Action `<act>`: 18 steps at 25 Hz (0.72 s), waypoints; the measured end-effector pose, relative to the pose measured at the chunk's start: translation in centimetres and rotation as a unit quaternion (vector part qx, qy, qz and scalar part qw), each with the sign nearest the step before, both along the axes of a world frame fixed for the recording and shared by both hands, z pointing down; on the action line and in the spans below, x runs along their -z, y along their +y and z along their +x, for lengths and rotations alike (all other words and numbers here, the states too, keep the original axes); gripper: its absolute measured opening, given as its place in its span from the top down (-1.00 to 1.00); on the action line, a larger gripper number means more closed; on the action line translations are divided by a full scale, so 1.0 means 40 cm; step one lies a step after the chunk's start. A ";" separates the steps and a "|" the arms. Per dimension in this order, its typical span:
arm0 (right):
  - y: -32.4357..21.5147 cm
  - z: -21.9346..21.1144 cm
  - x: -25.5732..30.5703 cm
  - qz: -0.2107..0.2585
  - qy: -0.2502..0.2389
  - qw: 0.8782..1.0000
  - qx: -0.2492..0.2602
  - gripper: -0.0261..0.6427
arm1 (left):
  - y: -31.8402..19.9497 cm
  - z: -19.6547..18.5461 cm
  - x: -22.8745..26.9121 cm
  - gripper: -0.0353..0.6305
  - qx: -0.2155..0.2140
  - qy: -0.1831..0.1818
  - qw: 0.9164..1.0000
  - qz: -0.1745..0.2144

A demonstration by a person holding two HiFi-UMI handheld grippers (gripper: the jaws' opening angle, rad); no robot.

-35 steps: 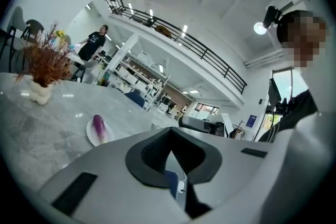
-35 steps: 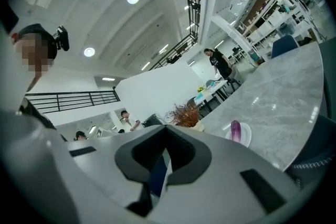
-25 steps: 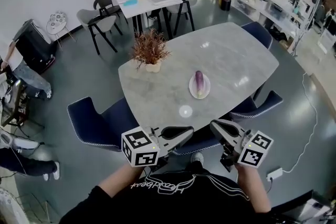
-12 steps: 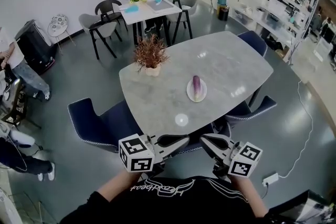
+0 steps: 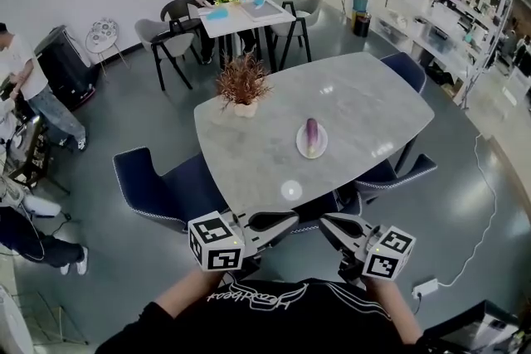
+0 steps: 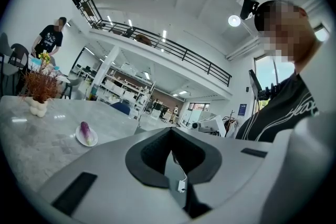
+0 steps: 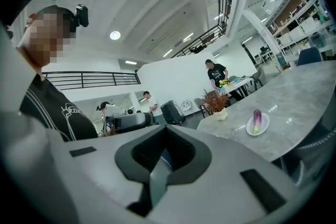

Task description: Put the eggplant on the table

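My left gripper (image 5: 286,220) is held level, low in front of my chest, its tip pointing inward to the right and its jaws pressed together on nothing. Ahead, well apart from both tools, the eggplant (image 5: 311,133) lies on a white plate (image 5: 304,147) on the grey table (image 5: 357,95). My right gripper (image 5: 329,222) mirrors the left: level, pointing inward, jaws closed and empty.

Head view: high, steeply down on the surface (image 5: 348,95), well apart.
Left gripper view: level, surface at left.
Right gripper view: level, surface at right.
Shared: surface, eggplant (image 5: 311,131).
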State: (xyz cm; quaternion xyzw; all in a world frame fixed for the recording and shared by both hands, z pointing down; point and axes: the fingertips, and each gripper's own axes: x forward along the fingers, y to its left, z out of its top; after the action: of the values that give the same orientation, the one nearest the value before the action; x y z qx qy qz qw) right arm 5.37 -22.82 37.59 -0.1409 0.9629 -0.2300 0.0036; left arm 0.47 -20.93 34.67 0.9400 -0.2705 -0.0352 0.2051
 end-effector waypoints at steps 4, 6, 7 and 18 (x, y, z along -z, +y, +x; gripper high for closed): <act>0.015 0.014 0.008 0.000 0.001 1.000 0.004 0.90 | 0.018 0.012 0.006 0.87 0.007 0.000 1.000 -0.001; 0.024 0.024 0.017 0.001 0.002 1.000 0.006 0.90 | 0.027 0.021 0.013 0.87 0.010 0.001 1.000 -0.002; 0.027 0.030 0.022 0.002 0.003 1.000 0.007 0.90 | 0.031 0.027 0.019 0.87 0.011 0.002 1.000 -0.002; 0.055 0.061 0.021 -0.004 0.008 1.000 0.008 0.90 | 0.066 0.057 0.032 0.87 0.017 0.013 1.000 -0.004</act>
State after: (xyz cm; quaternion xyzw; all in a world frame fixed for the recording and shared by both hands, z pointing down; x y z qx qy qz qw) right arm 7.80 -20.61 36.73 -0.1348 0.9632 -0.2325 -0.0061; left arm 2.77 -18.28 33.39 0.9339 -0.2838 -0.0496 0.2115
